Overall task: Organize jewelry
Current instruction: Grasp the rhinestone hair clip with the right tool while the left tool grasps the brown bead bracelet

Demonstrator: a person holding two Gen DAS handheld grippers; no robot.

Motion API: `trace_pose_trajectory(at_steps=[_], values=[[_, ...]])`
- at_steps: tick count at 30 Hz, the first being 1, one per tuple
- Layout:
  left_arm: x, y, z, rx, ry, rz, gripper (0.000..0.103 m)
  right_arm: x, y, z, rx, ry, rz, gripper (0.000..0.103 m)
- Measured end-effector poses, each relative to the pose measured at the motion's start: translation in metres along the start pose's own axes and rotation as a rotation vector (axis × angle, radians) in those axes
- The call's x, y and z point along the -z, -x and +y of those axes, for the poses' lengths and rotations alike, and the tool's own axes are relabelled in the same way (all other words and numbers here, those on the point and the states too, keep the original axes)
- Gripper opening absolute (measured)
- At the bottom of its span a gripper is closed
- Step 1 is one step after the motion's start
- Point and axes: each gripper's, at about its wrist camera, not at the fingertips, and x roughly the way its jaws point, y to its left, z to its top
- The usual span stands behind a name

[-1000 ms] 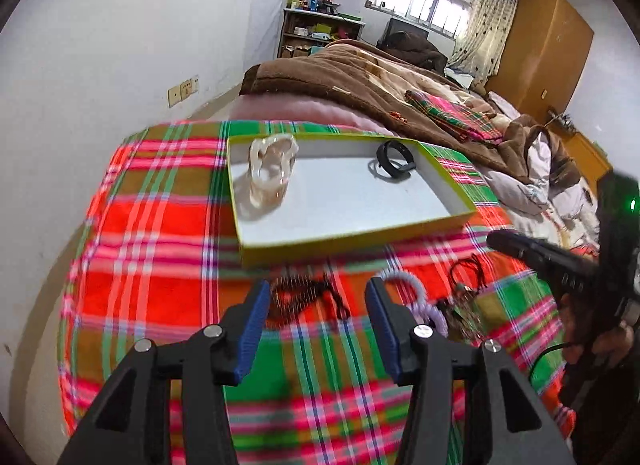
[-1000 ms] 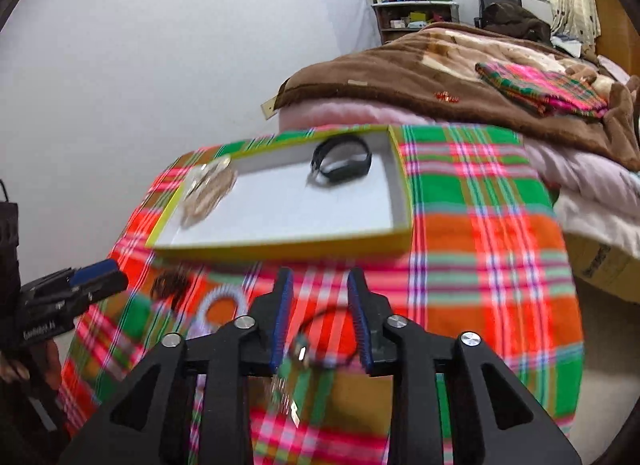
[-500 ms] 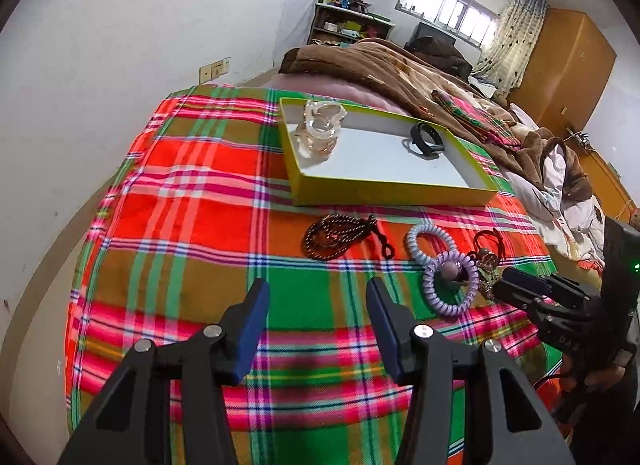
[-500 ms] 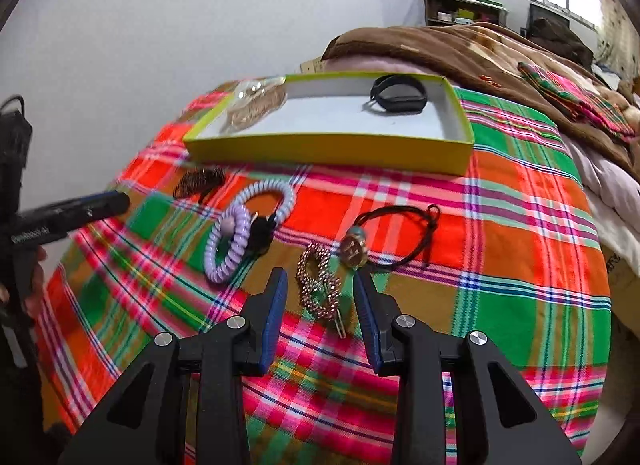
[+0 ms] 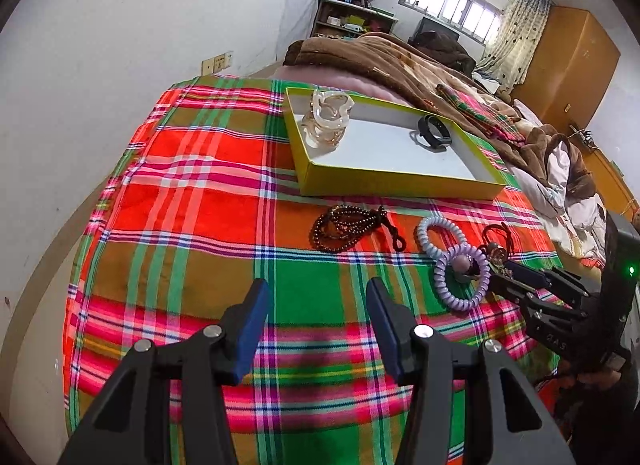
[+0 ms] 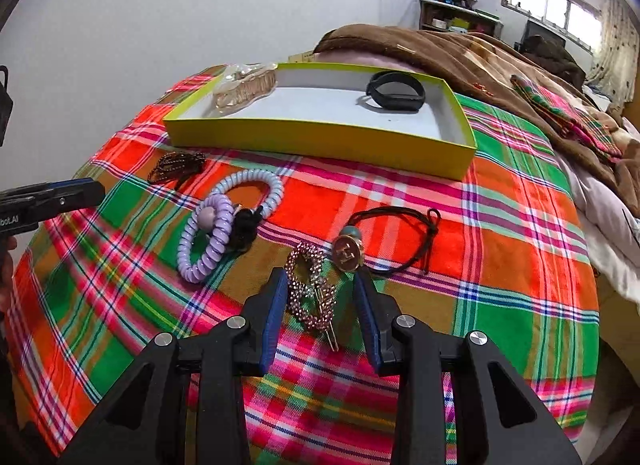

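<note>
A yellow-green tray (image 5: 396, 185) (image 6: 320, 137) on a plaid cloth holds a clear bangle stack (image 5: 326, 121) (image 6: 244, 87) and a black band (image 5: 434, 133) (image 6: 396, 93). In front of it lie a brown bead bracelet (image 5: 346, 225) (image 6: 176, 165), pale blue and purple coil ties (image 5: 456, 261) (image 6: 224, 225), a black cord bracelet with a gold charm (image 6: 384, 237) and a rhinestone hair clip (image 6: 312, 293). My right gripper (image 6: 322, 285) is open, its fingers either side of the clip. My left gripper (image 5: 316, 305) is open and empty, short of the beads.
The cloth covers a table whose edges drop off left and front. A bed with a brown blanket (image 5: 392, 65) lies behind the tray. A white wall is at left. A wooden wardrobe (image 5: 568, 53) stands at the back right.
Both grippers have pulled back from the tray and risen, so all the loose jewelry shows. The right gripper has opened wider and now straddles the hair clip.
</note>
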Motion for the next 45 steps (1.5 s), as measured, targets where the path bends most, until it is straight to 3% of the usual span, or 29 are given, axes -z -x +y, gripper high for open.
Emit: trace_pose_trajectory(at_steps=[3, 4, 11, 16, 22, 25, 34, 41, 45], values=[[-0.004, -0.006, 0.001, 0.004, 0.0, 0.01, 0.052, 0.002, 0.002, -0.002, 0.008, -0.006, -0.006, 0.03], [-0.006, -0.008, 0.001, 0.007, -0.002, 0.013, 0.052, 0.002, 0.002, -0.002, 0.012, -0.009, -0.009, 0.022], [-0.02, -0.021, -0.008, -0.012, -0.06, 0.013, 0.052, 0.002, 0.007, -0.003, 0.01, -0.015, -0.027, 0.013], [-0.031, -0.029, -0.017, -0.027, -0.127, -0.002, 0.052, 0.003, 0.012, -0.003, 0.001, -0.011, -0.042, 0.011], [-0.042, -0.045, -0.024, -0.043, -0.17, 0.028, 0.052, 0.004, 0.018, -0.006, -0.019, -0.035, -0.06, 0.011], [-0.045, -0.054, -0.027, -0.014, -0.181, 0.058, 0.052, 0.004, 0.022, -0.008, -0.033, -0.049, -0.069, 0.011], [-0.042, -0.069, -0.045, -0.066, -0.263, 0.089, 0.052, 0.005, 0.028, -0.011, -0.05, -0.072, -0.086, 0.011], [-0.042, -0.068, -0.047, -0.082, -0.248, 0.078, 0.052, 0.006, 0.03, -0.012, -0.058, -0.077, -0.093, 0.011], [-0.039, -0.065, -0.048, -0.085, -0.252, 0.078, 0.04, 0.006, 0.03, -0.013, -0.061, -0.082, -0.096, 0.011]])
